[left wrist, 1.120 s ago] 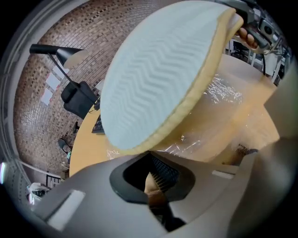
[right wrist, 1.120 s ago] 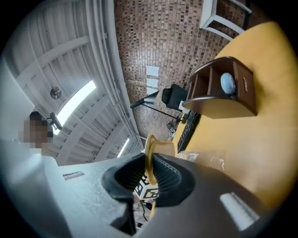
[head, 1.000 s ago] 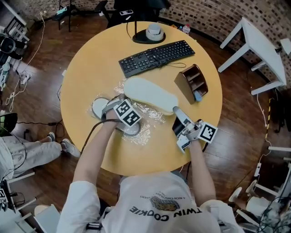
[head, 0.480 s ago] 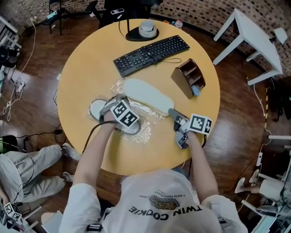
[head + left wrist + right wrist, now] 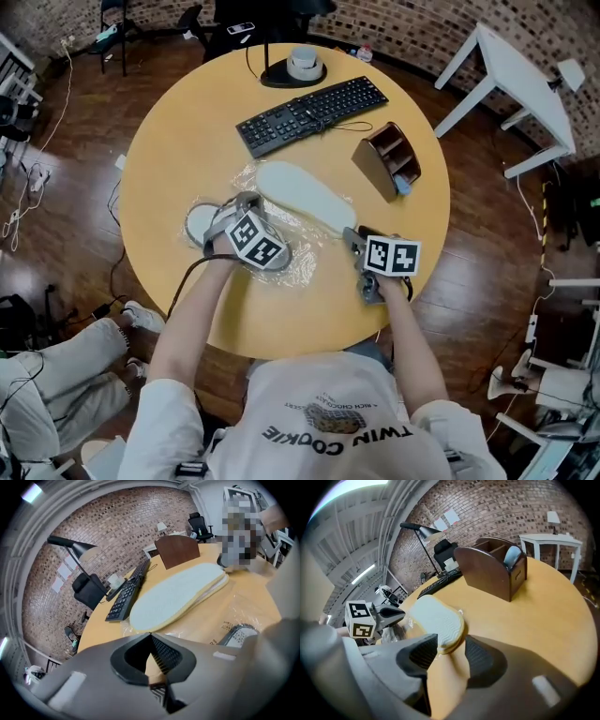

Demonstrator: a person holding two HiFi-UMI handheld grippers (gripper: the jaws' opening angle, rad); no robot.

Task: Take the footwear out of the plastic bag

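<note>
footwear first: the pale slipper (image 5: 305,195) lies flat on the table (image 5: 187,122), one end resting on the crumpled plastic bag (image 5: 300,258) but out of it as far as i can see. my right gripper (image 5: 352,239) has just been opening its jaws. the heel end sits between them with no pad pressing, so that one looks delivered. left gripper (image 5: 248,199) is over the bag with jaws together, can't see any film caught in them. a grey-rimmed shape (image 5: 199,225) at the bag's left looks like a second slipper inside the film, so i'd call it roughly half done.
</note>
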